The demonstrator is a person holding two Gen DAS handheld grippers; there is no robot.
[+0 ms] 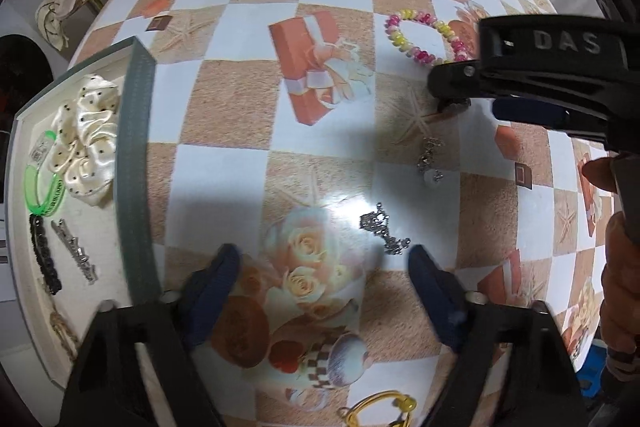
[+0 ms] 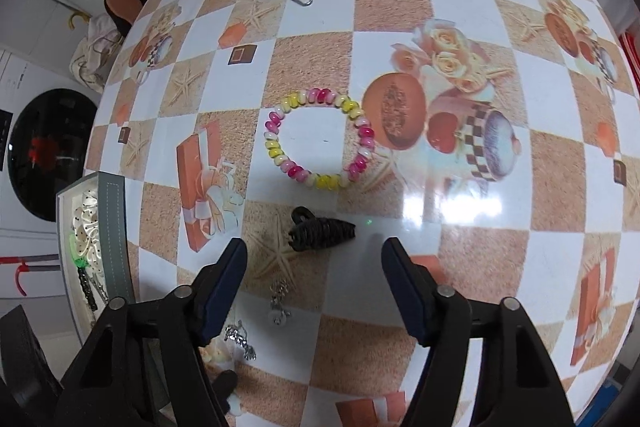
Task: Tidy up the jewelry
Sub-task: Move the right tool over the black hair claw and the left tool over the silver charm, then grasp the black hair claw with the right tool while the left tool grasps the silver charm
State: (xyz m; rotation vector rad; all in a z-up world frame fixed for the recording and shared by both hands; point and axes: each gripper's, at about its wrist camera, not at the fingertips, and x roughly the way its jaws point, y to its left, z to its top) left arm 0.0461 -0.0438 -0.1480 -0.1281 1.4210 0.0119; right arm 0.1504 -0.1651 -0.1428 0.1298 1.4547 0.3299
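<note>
Table (image 2: 392,15) with checkered cloth carries everything. Grey tray (image 1: 136,155) at its left edge holds a cream scrunchie (image 1: 90,131), green band, black and silver clips. Beaded bracelet (image 2: 320,139) mid-table, black claw clip (image 2: 320,233) just below it. Right gripper (image 2: 314,287) jaws apart above the clip, nothing held. Left gripper (image 1: 324,291) open, empty, silver charm (image 1: 382,229) near its right finger

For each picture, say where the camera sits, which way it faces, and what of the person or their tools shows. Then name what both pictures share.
Left wrist: on the left gripper, facing down at the table; right gripper and a hand show.
Right wrist: on the right gripper, facing down toward a black hair clip; only its own fingers show.
Shared: bead bracelet, box.
</note>
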